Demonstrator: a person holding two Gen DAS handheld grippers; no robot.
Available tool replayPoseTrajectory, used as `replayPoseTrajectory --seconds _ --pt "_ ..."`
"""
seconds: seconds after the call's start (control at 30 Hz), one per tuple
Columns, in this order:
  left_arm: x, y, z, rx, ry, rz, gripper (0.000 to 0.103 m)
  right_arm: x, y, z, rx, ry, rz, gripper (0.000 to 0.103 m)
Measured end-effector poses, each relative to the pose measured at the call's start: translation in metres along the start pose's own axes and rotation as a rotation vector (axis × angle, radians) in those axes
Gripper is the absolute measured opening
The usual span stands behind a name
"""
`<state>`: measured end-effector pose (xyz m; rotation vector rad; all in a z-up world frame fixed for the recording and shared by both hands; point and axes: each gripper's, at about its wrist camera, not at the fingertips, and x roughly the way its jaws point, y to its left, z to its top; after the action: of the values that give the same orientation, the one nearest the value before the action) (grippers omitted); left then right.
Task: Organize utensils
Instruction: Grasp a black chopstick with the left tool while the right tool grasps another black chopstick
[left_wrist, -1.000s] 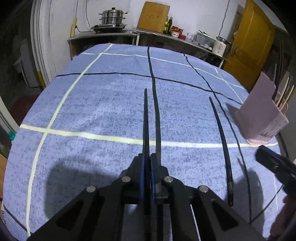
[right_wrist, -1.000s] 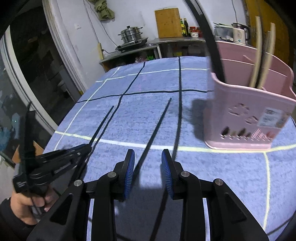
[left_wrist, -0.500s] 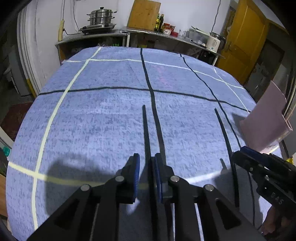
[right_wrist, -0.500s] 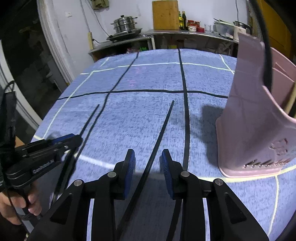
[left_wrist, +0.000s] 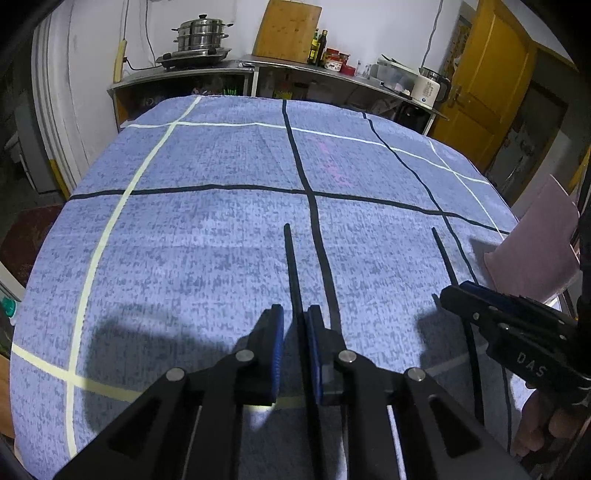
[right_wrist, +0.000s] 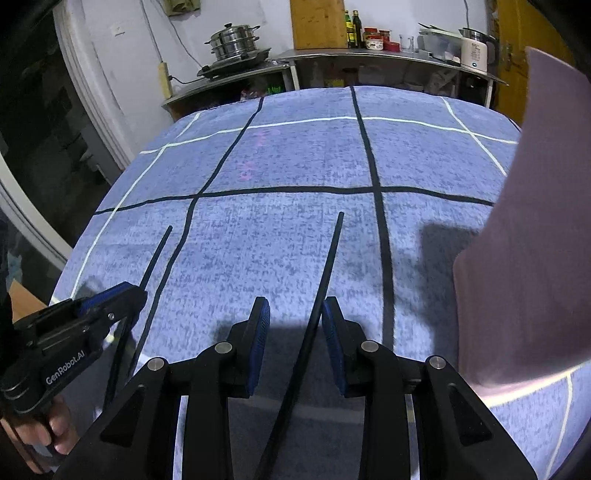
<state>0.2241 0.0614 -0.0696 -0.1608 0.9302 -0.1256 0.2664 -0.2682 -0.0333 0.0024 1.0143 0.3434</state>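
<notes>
Two black chopsticks lie roughly side by side on the blue checked tablecloth (left_wrist: 207, 236). One chopstick (left_wrist: 291, 266) runs between the jaws of my left gripper (left_wrist: 294, 310), close to the right pad; the jaws stand slightly apart and do not clamp it. The other chopstick (right_wrist: 328, 258) passes between the wide-open jaws of my right gripper (right_wrist: 295, 304), nearer its right pad. Each gripper shows in the other's view: the right gripper (left_wrist: 454, 295) over its chopstick (left_wrist: 443, 254), and the left gripper (right_wrist: 129, 293) over its chopstick (right_wrist: 155, 254). A pink utensil holder (right_wrist: 535, 221) stands at the right.
The pink holder (left_wrist: 535, 251) sits near the table's right edge, close to the right gripper. A hand (right_wrist: 55, 432) grips the left tool. Behind the table runs a counter with a steel pot (left_wrist: 201, 35), a wooden board, bottles and a kettle; a yellow door is at the far right.
My left gripper, shut on its chopstick a second ago, now has its jaws slightly apart. Both grippers have shifted over the table, and the pink holder has slid toward the right edge of both views.
</notes>
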Motion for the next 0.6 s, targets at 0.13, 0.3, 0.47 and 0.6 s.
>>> replayPoseTrajectory --seconds 0.13,0.3,0.47,0.6 --pt "0.001 0.001 0.002 0.000 0.010 -0.004 0.015 0.004 0.003 0.005 -0.012 0.006 -0.004 0.031" --pt "0.002 0.005 0.006 -0.011 0.020 -0.023 0.015 0.009 0.007 0.011 -0.038 0.020 -0.022 0.030" --pt "0.003 -0.001 0.005 0.019 0.006 0.010 0.015 0.011 0.008 0.011 -0.063 0.024 -0.065 0.009" --pt "0.005 -0.005 0.008 0.040 0.007 0.043 0.007 0.010 0.006 0.011 -0.057 0.028 -0.053 0.007"
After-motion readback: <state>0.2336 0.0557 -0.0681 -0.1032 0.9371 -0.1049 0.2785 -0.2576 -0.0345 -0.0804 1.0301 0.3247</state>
